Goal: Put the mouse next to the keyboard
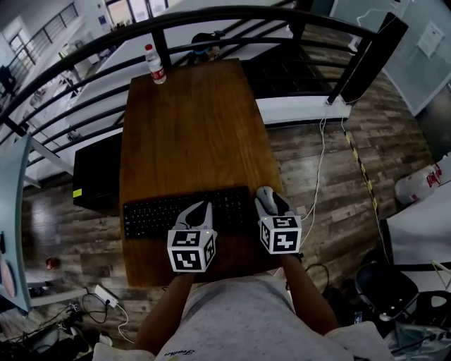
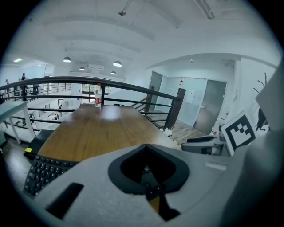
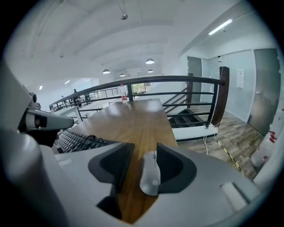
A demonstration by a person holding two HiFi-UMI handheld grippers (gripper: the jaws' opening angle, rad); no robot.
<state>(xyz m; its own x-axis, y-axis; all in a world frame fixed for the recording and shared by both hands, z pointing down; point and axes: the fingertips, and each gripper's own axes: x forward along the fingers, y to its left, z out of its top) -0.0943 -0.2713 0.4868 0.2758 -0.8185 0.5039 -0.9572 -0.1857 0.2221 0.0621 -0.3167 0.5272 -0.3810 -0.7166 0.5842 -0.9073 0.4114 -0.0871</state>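
The grey mouse (image 1: 266, 199) (image 3: 150, 174) lies on the wooden table (image 1: 190, 120) just right of the black keyboard (image 1: 151, 215) (image 3: 74, 141), near the table's right edge. My right gripper (image 1: 272, 204) (image 3: 141, 153) straddles it. The mouse rests against the right jaw, and bare wood shows between it and the left jaw, so the jaws stand open around it. My left gripper (image 1: 200, 210) (image 2: 147, 147) hovers over the right part of the keyboard (image 2: 43, 174). Its jaws are shut with nothing in them.
A plastic water bottle (image 1: 156, 65) (image 2: 98, 95) stands at the table's far left corner. A black railing (image 1: 211, 17) curves round the far end. A black box (image 1: 95, 173) sits on the floor to the left, and a white cable (image 1: 320, 162) trails on the right.
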